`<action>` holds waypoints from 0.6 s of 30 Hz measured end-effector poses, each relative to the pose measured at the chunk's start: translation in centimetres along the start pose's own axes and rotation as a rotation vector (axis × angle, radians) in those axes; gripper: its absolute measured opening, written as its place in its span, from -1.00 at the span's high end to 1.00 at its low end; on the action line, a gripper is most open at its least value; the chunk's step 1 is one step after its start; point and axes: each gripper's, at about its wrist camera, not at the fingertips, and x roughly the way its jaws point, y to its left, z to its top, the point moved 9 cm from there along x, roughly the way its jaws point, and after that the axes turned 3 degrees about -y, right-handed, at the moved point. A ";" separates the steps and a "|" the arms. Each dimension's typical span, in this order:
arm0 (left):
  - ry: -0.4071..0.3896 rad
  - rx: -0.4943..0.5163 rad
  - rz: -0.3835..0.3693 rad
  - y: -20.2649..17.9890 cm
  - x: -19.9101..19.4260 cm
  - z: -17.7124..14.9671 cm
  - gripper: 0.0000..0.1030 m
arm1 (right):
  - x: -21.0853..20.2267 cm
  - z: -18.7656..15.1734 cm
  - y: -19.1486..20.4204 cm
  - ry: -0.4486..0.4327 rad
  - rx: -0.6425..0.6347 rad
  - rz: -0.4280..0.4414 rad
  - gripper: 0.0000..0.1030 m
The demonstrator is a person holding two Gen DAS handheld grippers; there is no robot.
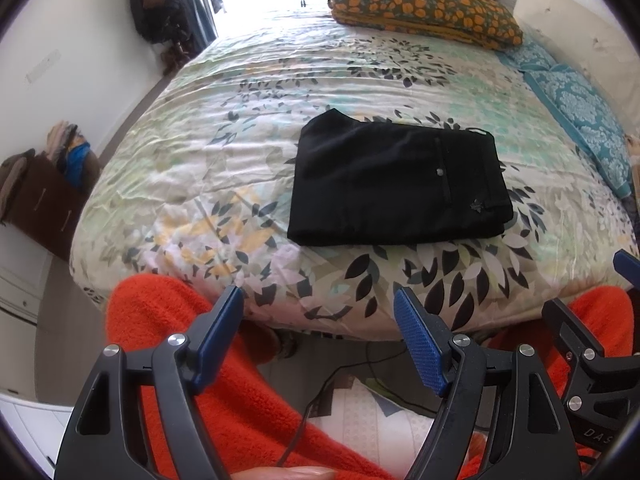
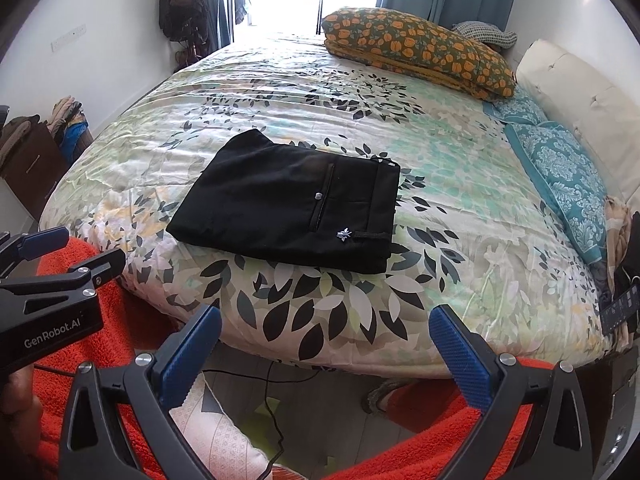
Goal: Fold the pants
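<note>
Left claw [image 1: 318, 304] released, empty, held off the bed [image 1: 200, 152] edge; right claw [image 2: 326, 326] also spread wide, empty, beside it. Black pants [image 2: 288, 208] lie folded into a flat rectangle on the bed, near its front edge, apart from both claws

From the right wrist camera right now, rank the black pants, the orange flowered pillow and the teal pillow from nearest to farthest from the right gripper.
1. Black pants, folded, ahead and left of the right gripper.
2. Teal pillow, along the right edge.
3. Orange flowered pillow, at the far end.
</note>
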 end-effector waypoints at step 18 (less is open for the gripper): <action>-0.009 0.023 -0.016 -0.8 -0.5 0.1 -0.55 | -0.9 -0.3 1.0 -0.014 -0.026 0.023 -0.99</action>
